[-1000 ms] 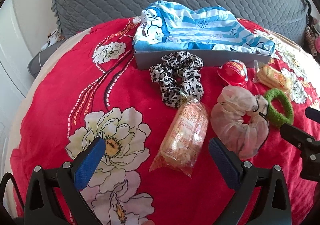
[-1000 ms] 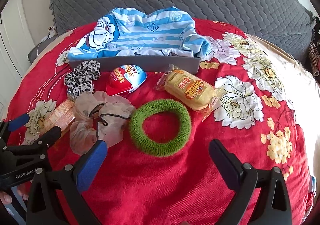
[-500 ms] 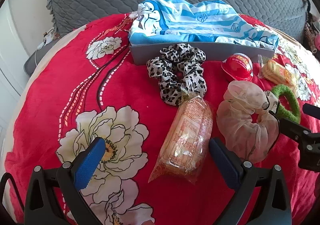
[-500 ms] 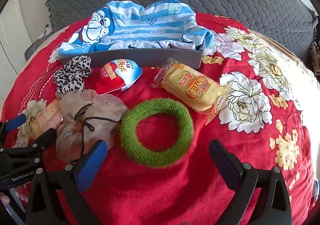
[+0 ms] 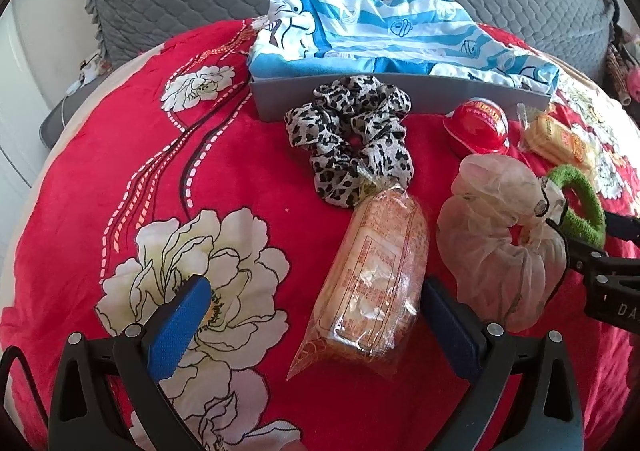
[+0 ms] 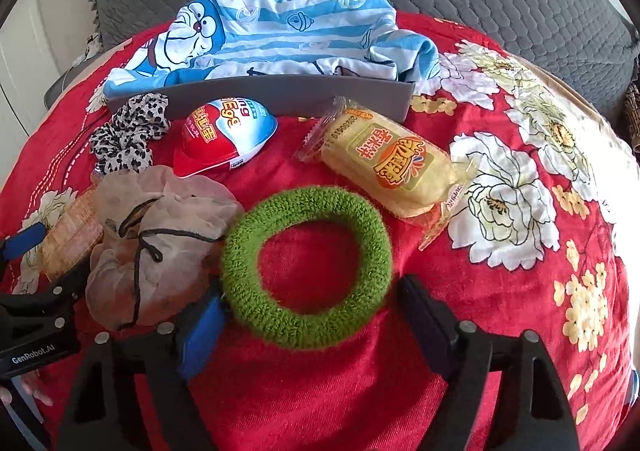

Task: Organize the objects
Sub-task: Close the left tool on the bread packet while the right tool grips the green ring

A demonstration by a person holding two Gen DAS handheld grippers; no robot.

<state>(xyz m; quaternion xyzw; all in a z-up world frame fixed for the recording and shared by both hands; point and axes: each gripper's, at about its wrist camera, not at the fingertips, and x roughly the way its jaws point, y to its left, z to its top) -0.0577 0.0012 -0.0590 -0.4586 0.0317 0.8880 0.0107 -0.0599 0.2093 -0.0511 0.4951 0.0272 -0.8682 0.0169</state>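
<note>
1. Over the red floral blanket (image 5: 100, 187), in the left wrist view, our left gripper (image 5: 316, 325) is spread wide with the clear-wrapped orange snack cake (image 5: 372, 279) lying between its blue pads; neither pad seems to press it yet. We judge it is lined up for a pick. Beyond it lie the leopard-print fabric scrunchie (image 5: 352, 139) and the sheer beige scrunchie (image 5: 496, 235), and behind those the grey tray (image 5: 276, 99) draped with a blue-striped cartoon cloth (image 5: 380, 31), probably where things are to go.

2. In the same view, against a second ago, the cake sits nearer and more squarely between the pads.

3. In the right wrist view, our right gripper (image 6: 312, 315) straddles the fuzzy green hair ring (image 6: 308, 267). Its jaws have just been closing around the ring's near side, not clearly pinching yet. The yellow wrapped snack cake (image 6: 392, 171) and red-and-blue toy egg (image 6: 224, 139) lie untouched near the tray.

4. Here the ring has come in from well ahead of the fingertips.
</note>
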